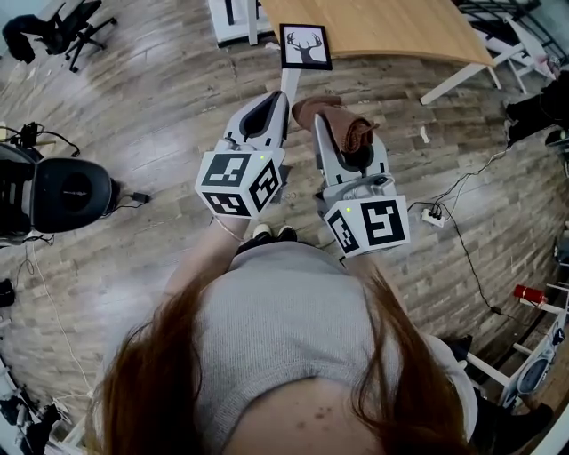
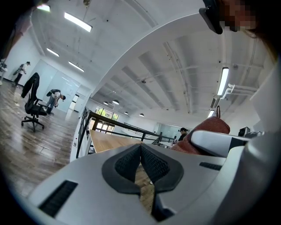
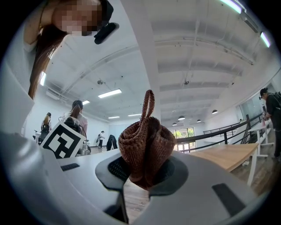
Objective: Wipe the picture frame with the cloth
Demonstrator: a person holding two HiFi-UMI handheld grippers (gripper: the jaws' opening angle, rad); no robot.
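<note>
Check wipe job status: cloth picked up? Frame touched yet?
Done: the brown cloth is picked up, clamped in the right gripper jaws. In hand: both grippers point level in front of the person, the left gripper shut and empty. Left: the deer picture frame stands ahead by the wooden table corner, apart from the cloth; no wiping contact yet.

Brown cloth (image 3: 147,149) is bunched in right gripper (image 3: 141,178) jaws, black deer picture frame (image 1: 306,46) beyond.
</note>
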